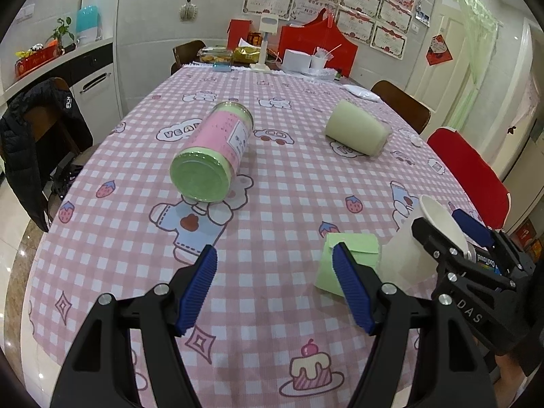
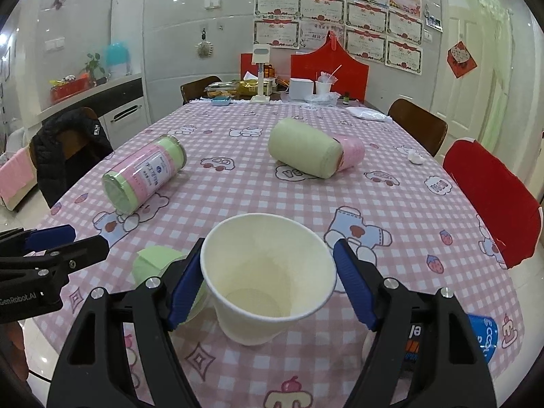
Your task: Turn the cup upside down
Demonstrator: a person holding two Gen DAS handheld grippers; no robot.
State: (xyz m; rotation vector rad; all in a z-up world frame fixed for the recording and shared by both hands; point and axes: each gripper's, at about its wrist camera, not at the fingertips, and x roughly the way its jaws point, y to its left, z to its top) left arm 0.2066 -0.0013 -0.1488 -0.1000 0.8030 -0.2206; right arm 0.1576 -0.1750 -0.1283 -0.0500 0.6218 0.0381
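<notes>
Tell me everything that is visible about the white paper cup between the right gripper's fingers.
The white paper cup looks like plain thin paper with a rolled rim and nothing visible inside. It stands upright, mouth up, on the pink checked tablecloth near the table's front edge. The right gripper straddles it with its jaws open; whether the blue pads touch the wall I cannot tell. A green paper piece lies beside it.

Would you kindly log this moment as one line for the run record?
phase: pre-grasp | paper cup: upright, mouth up | right gripper: open, straddling cup | left gripper: open, empty | flip: not done
</notes>
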